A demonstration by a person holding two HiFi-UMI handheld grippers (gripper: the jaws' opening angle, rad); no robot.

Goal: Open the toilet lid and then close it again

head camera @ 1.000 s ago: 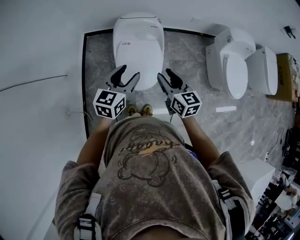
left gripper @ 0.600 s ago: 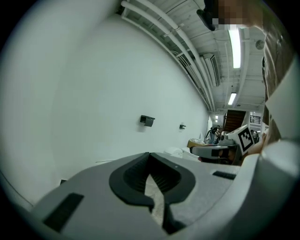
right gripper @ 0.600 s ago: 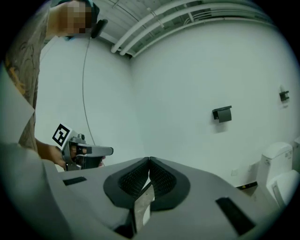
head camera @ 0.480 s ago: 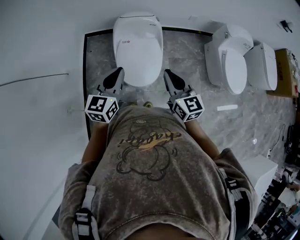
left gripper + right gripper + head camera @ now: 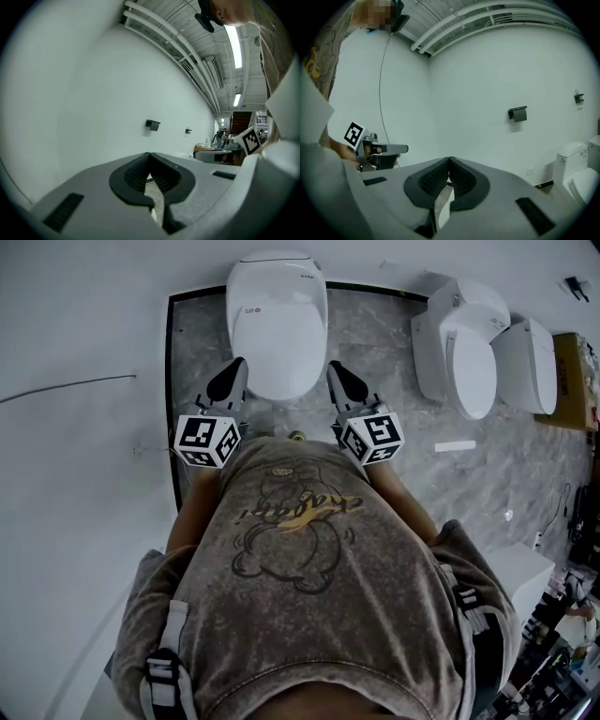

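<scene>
Grey marble floor (image 5: pixel 375 343), white wall (image 5: pixel 117 93), toilet (image 5: pixel 277 324)

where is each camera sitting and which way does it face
Head view: on the person's head, facing steeply down at the closed toilet; shows shirt, arms, left gripper, right gripper.
Left gripper view: on that gripper, facing along its shut fingers at the white wall; shirt at right.
Right gripper view: likewise, along its shut fingers at that wall; shirt at left.
Shared: both gripper views show the black wall holder and each other's marker cube.
</scene>
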